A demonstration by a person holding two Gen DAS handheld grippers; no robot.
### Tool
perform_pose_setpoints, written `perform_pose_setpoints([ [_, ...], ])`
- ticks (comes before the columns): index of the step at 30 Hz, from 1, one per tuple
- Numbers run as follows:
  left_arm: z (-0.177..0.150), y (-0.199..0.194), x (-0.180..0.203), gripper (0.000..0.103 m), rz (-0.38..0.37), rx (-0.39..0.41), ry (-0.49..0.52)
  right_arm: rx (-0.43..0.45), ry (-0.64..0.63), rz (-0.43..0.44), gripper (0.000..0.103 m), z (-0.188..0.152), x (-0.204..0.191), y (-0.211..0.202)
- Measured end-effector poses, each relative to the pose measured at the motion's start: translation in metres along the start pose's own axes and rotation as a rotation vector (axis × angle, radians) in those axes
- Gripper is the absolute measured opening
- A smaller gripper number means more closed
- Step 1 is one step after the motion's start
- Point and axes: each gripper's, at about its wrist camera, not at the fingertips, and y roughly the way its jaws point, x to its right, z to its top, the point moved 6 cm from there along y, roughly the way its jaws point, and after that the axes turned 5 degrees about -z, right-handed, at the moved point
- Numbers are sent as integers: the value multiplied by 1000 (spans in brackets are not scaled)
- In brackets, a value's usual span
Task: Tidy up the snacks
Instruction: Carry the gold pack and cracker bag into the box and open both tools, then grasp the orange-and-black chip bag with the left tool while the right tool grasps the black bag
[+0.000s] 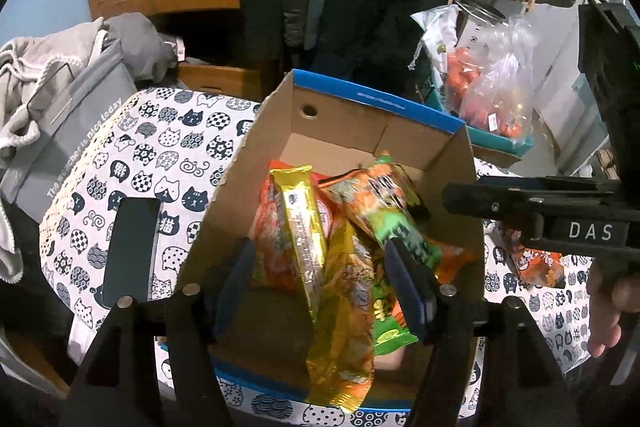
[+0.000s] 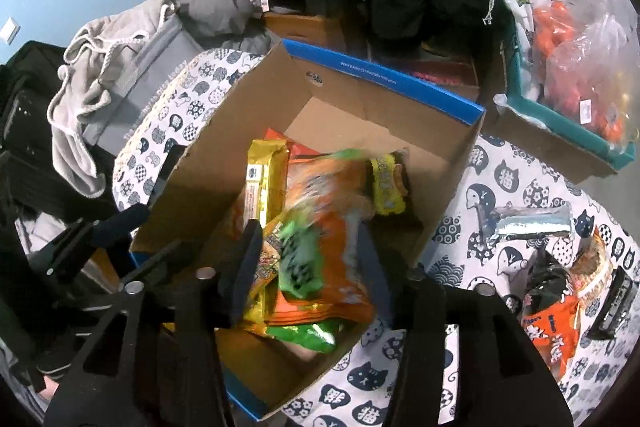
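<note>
A cardboard box with blue rims (image 1: 400, 131) (image 2: 360, 115) stands on the cat-print table and holds several snack packs. My left gripper (image 1: 324, 279) is over the box, jaws wide apart, with a gold packet (image 1: 340, 307) hanging between them, touched by neither finger. My right gripper (image 2: 308, 267) is also over the box, jaws wide apart, with an orange and green pack (image 2: 320, 259), blurred, between them. The right gripper's body shows in the left wrist view (image 1: 560, 219). Loose snacks lie on the table to the right: a silver bar (image 2: 532, 223) and an orange pack (image 2: 552, 323).
A dark phone (image 1: 132, 247) lies on the table left of the box. A teal-rimmed box with bagged snacks (image 2: 568, 115) stands at the back right. A grey bag and clothes (image 1: 72, 99) are piled at the left. Coats hang behind.
</note>
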Motion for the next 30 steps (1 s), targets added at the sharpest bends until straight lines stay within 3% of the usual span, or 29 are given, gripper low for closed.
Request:
perform_pose_setpoints([
  [10,-2,5,34,69,-25,-15,65,31,-9,-87,63,-13,27,-19],
  [13,-2,6,47,74,-29,-17,87,38,-1,-101,68,-18,38,-26],
  [30,-6,17,129,86,-22,-26,246,69,110,-198,73,-63,127,-68],
])
